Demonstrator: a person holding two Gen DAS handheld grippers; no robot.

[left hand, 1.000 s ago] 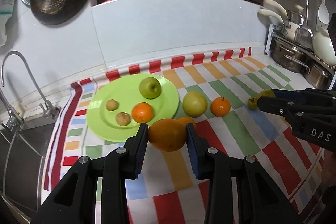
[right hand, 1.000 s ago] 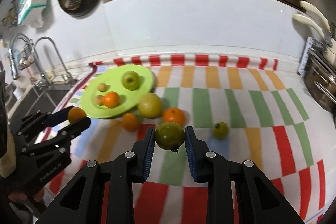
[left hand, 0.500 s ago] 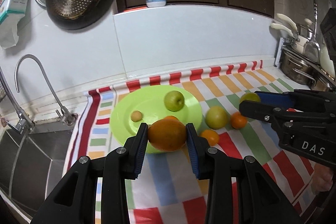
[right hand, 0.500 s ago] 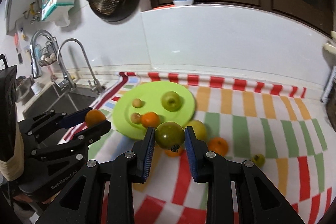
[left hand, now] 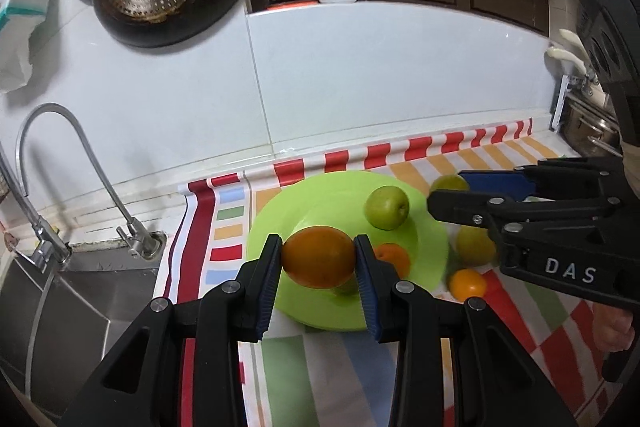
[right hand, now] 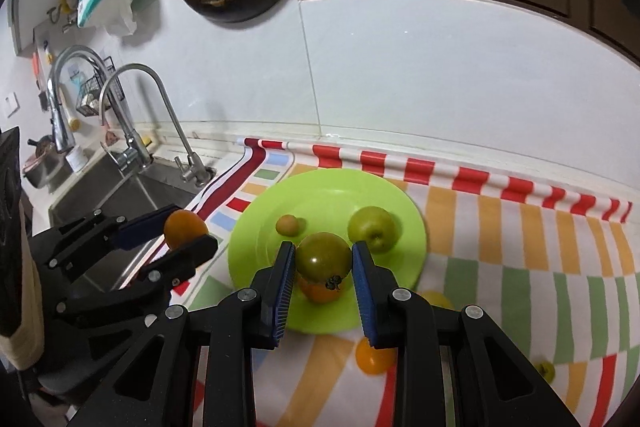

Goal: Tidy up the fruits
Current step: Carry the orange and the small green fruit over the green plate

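My left gripper (left hand: 318, 263) is shut on a large orange (left hand: 319, 256) and holds it above the near part of the lime green plate (left hand: 320, 199). My right gripper (right hand: 323, 263) is shut on a green tomato (right hand: 322, 255) and holds it over the same plate (right hand: 320, 195). On the plate lie a green apple (right hand: 371, 229), a small brown fruit (right hand: 287, 225) and a small orange (right hand: 320, 291). Each gripper also shows in the other's view, the right one (left hand: 446, 193) and the left one (right hand: 186, 233).
A yellow-green fruit (left hand: 476, 247) and a small orange (left hand: 466, 283) lie on the striped cloth right of the plate; a tiny green fruit (right hand: 546, 371) lies further right. A sink (right hand: 108, 191) with taps is at the left. Pots (left hand: 588, 131) stand at the right.
Both grippers have moved left and forward with their fruit and now hang over the green plate. The plate looks closer in both views.
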